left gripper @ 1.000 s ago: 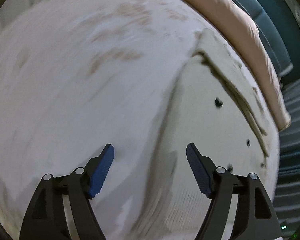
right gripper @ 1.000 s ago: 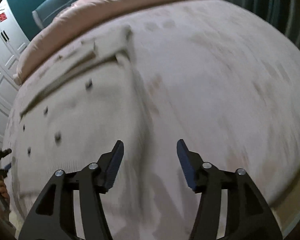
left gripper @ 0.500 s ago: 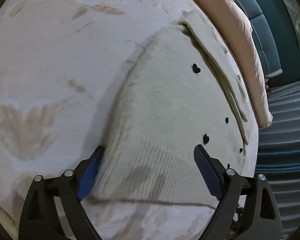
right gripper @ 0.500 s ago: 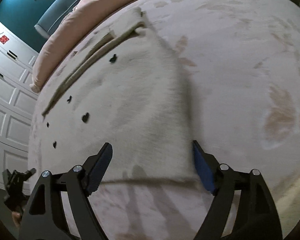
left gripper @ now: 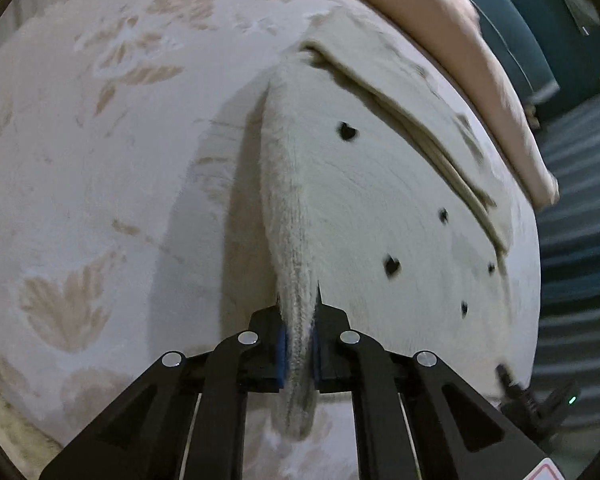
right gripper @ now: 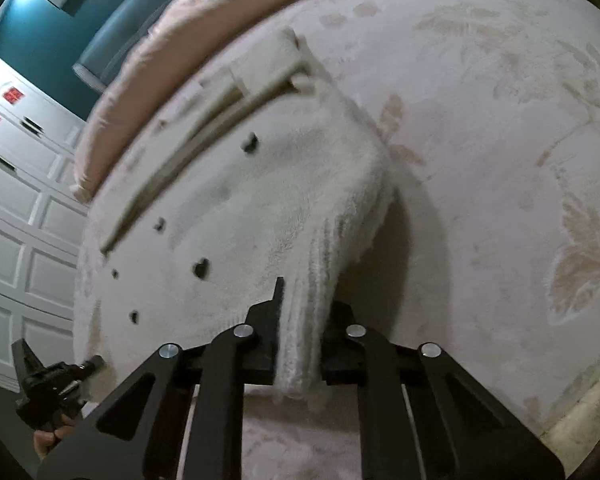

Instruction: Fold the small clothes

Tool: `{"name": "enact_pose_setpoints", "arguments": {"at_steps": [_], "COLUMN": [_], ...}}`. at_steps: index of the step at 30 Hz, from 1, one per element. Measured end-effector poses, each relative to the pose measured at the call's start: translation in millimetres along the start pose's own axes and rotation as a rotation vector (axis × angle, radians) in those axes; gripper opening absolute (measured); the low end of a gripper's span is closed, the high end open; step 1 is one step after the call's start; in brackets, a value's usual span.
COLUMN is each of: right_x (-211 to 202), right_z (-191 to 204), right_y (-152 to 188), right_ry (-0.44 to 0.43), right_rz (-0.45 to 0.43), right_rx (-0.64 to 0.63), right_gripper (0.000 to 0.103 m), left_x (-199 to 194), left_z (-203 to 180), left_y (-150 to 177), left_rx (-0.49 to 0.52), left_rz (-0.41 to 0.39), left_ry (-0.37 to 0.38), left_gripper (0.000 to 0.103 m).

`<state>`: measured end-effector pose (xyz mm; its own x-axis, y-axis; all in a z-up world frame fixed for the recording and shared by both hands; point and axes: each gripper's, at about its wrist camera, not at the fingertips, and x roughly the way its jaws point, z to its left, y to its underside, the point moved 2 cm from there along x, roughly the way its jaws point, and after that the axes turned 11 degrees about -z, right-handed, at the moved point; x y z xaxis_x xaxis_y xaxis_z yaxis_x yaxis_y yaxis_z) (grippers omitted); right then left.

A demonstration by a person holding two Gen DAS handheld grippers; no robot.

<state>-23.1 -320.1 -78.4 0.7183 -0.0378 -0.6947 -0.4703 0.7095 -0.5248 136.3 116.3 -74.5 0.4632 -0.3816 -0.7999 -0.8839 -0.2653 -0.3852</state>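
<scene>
Both sets of jaws had just been closing and were clamped on cloth. The left gripper (left gripper: 299, 342) pinched the ribbed hem corner of the cream sweater (left gripper: 380, 208), the right gripper (right gripper: 300, 336) the opposite hem corner. Both corners were lifted off the leaf-patterned blanket (left gripper: 100, 160); the rest lay flat, dotted with dark marks, possibly hearts. A pink pillow (right gripper: 140, 80) bordered the far edge.

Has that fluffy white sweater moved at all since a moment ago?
Yes. Its near hem, flat on the patterned bedspread before, is now lifted off it, pinched by the left hand-held gripper; the white sweater bunches upward.
</scene>
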Motion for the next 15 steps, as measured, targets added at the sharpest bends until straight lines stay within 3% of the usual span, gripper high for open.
{"name": "enact_pose_setpoints", "arguments": {"at_steps": [4, 6, 10, 15], "right_x": [-42, -57, -93, -150], "right_z": [-1, -6, -21, -43], "right_y": [3, 12, 53, 113], "right_ry": [-0.015, -0.012, 0.042, 0.061], "right_rz": [-0.060, -0.048, 0.069, 0.281], "right_rx": [-0.032, -0.056, -0.198, -0.304], "right_gripper": [0.007, 0.006, 0.006, 0.006], "left_x": [-29, -45, -84, -132], "left_z": [-3, 5, 35, 80], "left_y": [26, 46, 108, 189], "left_rx": [0.083, 0.100, 0.119, 0.030], "left_rz": [0.022, 0.053, 0.148, 0.331], "left_ry": [0.017, 0.026, -0.002, -0.056], "left_gripper": [0.005, 0.005, 0.005, 0.000]}}
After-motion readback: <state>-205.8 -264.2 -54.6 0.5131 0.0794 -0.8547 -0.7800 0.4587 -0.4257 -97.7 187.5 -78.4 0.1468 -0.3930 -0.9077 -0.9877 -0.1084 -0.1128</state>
